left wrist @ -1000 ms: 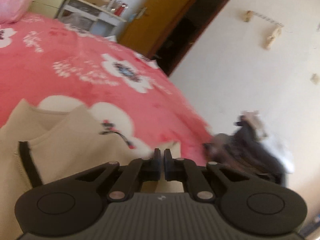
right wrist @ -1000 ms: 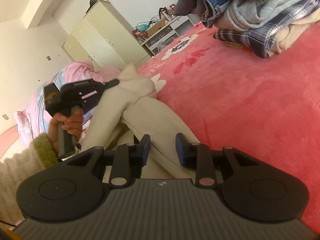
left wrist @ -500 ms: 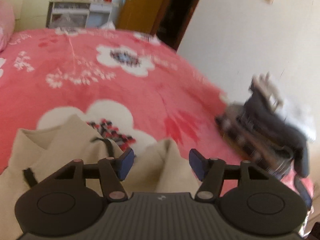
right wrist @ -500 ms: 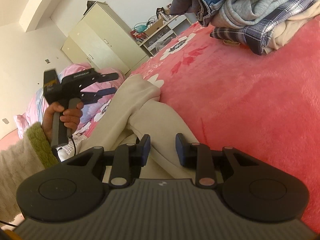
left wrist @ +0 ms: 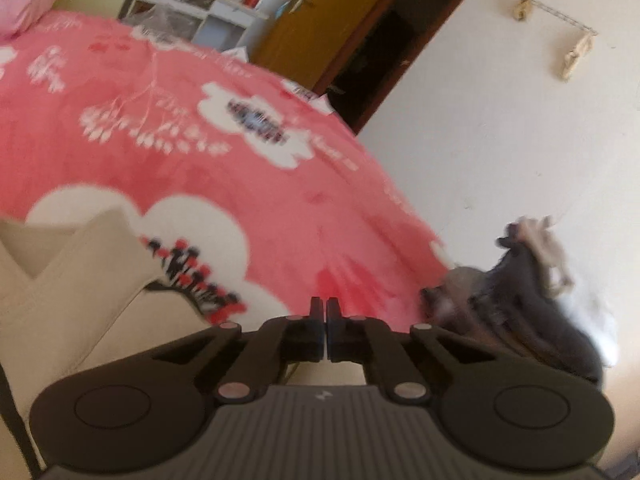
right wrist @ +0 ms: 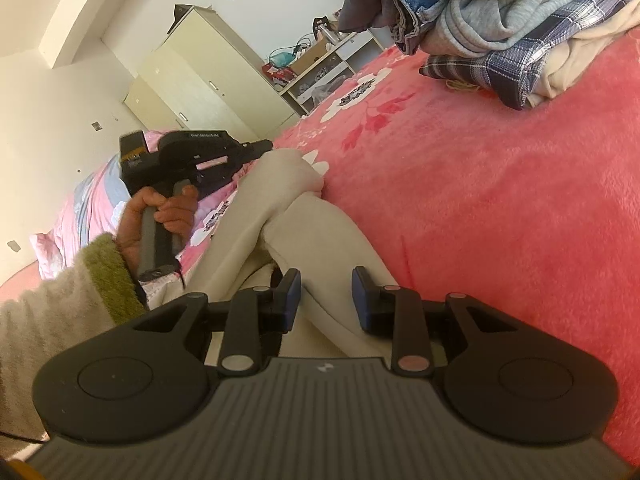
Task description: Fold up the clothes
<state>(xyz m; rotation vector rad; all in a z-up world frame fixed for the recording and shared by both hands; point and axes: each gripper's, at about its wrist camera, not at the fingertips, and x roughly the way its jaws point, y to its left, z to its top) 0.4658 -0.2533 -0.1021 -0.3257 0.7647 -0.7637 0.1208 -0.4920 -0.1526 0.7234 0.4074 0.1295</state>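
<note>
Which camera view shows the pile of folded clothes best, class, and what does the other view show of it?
The right wrist view: the pile of folded clothes is sharp, showing a plaid shirt, grey layers and a dark top piece on the red blanket. The left wrist view shows the pile only as a blurred dark heap by the wall.

Warm daylight fills the room, bright on the wall (left wrist: 500, 128) to the right of my left tongs (left wrist: 324, 312), though I cannot see its source. That view is smeared with motion blur, worst on the clothes pile (left wrist: 516, 304) right of them. Past my right tongs (right wrist: 326, 284) everything is sharper, with fisheye bending at the edges.
</note>
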